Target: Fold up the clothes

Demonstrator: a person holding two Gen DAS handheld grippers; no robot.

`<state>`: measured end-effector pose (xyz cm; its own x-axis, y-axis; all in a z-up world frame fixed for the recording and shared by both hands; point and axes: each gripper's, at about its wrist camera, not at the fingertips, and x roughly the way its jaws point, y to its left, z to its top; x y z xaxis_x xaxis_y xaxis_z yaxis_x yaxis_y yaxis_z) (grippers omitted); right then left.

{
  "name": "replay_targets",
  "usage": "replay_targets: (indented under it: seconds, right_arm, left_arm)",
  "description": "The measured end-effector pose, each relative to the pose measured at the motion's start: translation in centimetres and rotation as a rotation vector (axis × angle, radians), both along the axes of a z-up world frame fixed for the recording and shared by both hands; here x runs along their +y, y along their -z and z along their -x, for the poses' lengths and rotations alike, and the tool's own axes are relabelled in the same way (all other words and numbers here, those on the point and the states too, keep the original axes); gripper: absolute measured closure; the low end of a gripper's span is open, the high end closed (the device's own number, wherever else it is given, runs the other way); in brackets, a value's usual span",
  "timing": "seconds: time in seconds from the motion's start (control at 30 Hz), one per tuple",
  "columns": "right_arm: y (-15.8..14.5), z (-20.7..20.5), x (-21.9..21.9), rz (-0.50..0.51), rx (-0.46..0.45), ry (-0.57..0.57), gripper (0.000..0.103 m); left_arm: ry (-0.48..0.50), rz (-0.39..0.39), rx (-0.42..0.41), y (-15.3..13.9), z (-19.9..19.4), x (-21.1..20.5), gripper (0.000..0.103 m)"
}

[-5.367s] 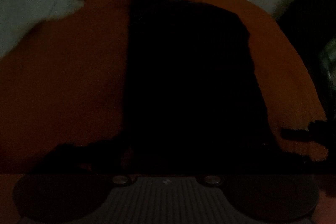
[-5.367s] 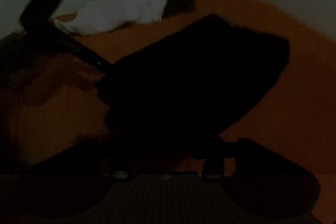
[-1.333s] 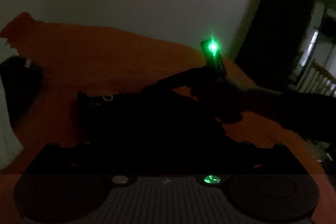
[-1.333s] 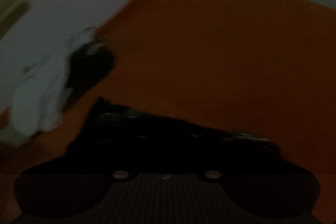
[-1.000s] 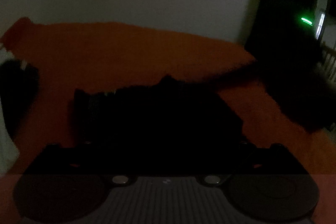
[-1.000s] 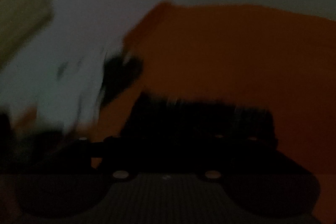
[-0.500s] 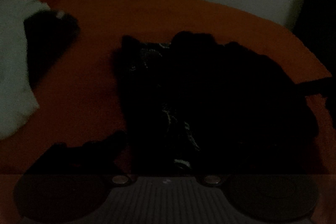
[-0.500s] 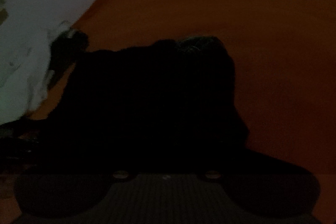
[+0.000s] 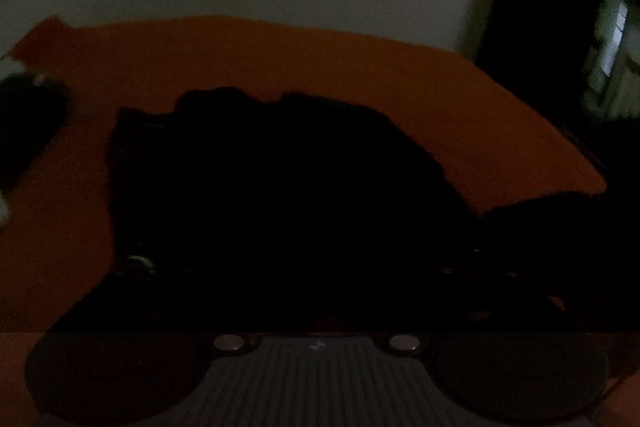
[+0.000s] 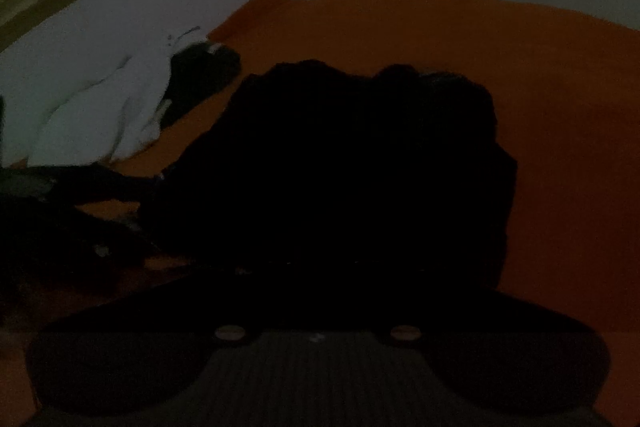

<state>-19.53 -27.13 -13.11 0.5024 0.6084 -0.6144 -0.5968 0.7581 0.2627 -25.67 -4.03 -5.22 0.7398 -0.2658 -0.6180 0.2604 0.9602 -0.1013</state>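
The room is very dark. A black garment (image 9: 280,187) lies bunched on the orange bed sheet (image 9: 280,59), close in front of both grippers. My left gripper (image 9: 316,291) is at its near edge, fingers spread wide and closing, with cloth lying between them. In the right wrist view the same garment (image 10: 340,167) fills the middle. My right gripper (image 10: 320,267) is shut, its tips sunk in the garment's near edge and seemingly pinching it. A dark shape (image 9: 560,235) at the right of the left wrist view looks like the right hand's gripper.
A pile of white cloth (image 10: 88,115) with a dark item (image 10: 200,75) on it lies at the sheet's far left. A pale wall runs behind the bed. A tall dark cabinet (image 9: 540,7) stands at the right. Bare orange sheet (image 10: 560,107) stretches to the garment's right.
Both grippers have dropped toward the garment's near edge. The garment, spread flatter before, now looks bunched and fills more of each view. The right fingers have drawn together.
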Motion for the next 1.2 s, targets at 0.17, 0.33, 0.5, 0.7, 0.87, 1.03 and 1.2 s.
replay_targets:
  seconds: [0.17,0.33,0.5,0.7,0.87,1.03,1.2]
  right_arm:
    - [1.4,-0.6,-0.3,0.05,0.006,0.064,0.1]
    - [2.3,-3.5,-5.4,0.067,0.055,0.082,0.103]
    - [0.4,-3.5,-6.9,0.121,-0.001,0.104,0.1]
    - [-1.4,-1.8,-6.4,0.041,0.031,0.044,0.097]
    - [0.3,-2.4,-5.3,0.098,0.059,0.036,0.097]
    - [0.9,-2.1,-6.0,0.132,0.056,0.023,0.098]
    - [-0.8,1.0,-6.8,0.161,-0.056,-0.038,0.079]
  left_arm:
    - [-0.096,-0.064,0.065,2.8,-1.9,1.2,0.041]
    - [-0.109,-0.143,0.063,3.1,-0.7,4.4,0.05]
    - [-0.123,-0.163,0.077,2.5,-1.1,4.0,0.046]
    - [-0.152,-0.147,0.106,1.9,-1.0,3.1,0.039]
    - [-0.176,-0.156,0.132,2.8,-2.1,3.4,0.039]
    - [-0.174,-0.157,0.134,2.2,-1.8,3.4,0.039]
    - [-0.109,-0.228,0.095,0.6,0.4,2.4,0.037]
